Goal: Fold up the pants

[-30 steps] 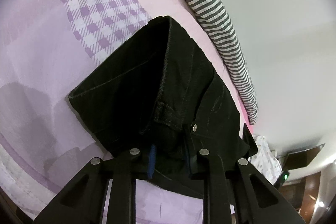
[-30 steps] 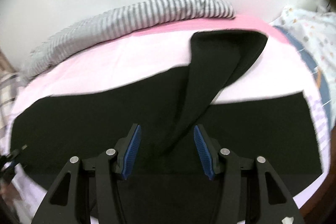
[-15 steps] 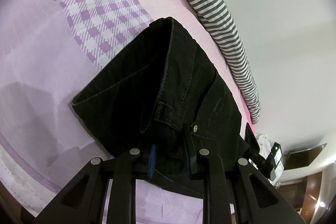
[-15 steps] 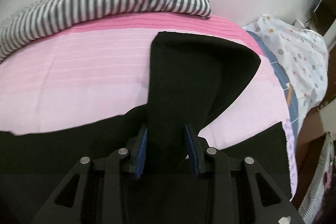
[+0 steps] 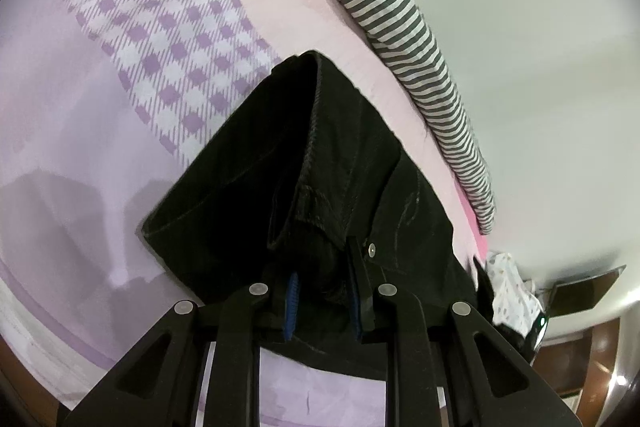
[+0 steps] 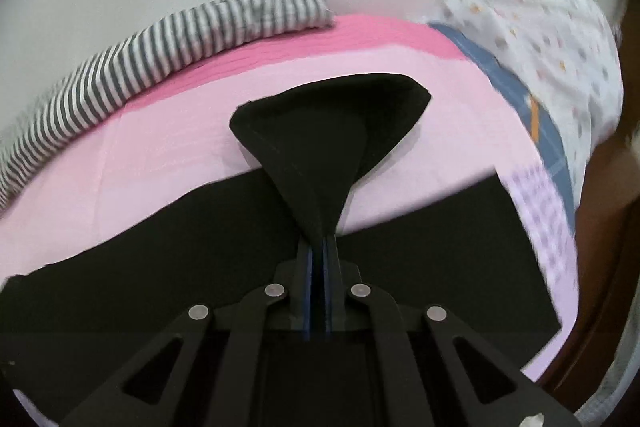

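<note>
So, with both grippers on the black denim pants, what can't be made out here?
- Left wrist view: the left gripper fingertips' hold, buried in the black denim pants waistband.
- Right wrist view: the pants' near edge, hidden beneath the right gripper body.
- Right wrist view: the white dotted fabric is motion-blurred.
- Left wrist view: the small dark device with a green light is too small to identify.

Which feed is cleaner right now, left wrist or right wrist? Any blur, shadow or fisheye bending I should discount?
Left wrist: sharp on the black pants and striped pillow; soft shadows on the lilac sheet lower left; the edges bow.
Right wrist: motion smear on the dotted fabric and checked sheet edge at right; the centre, where the right gripper pinches the cloth, is clear.
</note>
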Tool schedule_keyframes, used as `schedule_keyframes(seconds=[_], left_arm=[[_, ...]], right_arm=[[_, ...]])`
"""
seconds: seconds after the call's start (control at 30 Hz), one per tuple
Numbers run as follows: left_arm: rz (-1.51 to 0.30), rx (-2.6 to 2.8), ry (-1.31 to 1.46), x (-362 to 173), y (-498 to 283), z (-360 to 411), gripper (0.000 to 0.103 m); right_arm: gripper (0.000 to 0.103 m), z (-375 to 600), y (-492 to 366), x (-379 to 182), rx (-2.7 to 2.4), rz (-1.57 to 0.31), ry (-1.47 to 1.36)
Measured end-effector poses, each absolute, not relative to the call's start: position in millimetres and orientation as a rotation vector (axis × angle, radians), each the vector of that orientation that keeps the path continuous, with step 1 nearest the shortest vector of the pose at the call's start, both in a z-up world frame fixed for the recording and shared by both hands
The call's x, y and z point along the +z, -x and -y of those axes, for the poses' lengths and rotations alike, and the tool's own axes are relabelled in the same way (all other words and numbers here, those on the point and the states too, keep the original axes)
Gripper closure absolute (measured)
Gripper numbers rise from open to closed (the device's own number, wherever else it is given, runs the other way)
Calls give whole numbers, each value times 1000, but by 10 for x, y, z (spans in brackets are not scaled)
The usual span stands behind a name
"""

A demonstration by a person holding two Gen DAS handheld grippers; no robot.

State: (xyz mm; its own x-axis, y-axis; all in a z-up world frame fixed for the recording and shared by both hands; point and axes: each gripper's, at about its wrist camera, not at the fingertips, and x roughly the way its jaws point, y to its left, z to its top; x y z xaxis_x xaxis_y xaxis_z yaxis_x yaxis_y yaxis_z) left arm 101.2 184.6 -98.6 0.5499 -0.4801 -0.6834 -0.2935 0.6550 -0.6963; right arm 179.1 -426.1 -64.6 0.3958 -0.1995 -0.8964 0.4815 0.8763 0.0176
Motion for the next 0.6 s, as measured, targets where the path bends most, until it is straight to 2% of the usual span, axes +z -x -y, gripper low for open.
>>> schedule_keyframes(seconds=[0.37, 0.6], left_arm=[[-1088, -141, 720, -853, -988, -1966, 84], [-1135, -125, 600, -941, -980, -1947, 84]], right_arm=[[101, 4160, -947, -651, -431, -1084, -419], [101, 4239, -653, -966, -424, -1149, -540]])
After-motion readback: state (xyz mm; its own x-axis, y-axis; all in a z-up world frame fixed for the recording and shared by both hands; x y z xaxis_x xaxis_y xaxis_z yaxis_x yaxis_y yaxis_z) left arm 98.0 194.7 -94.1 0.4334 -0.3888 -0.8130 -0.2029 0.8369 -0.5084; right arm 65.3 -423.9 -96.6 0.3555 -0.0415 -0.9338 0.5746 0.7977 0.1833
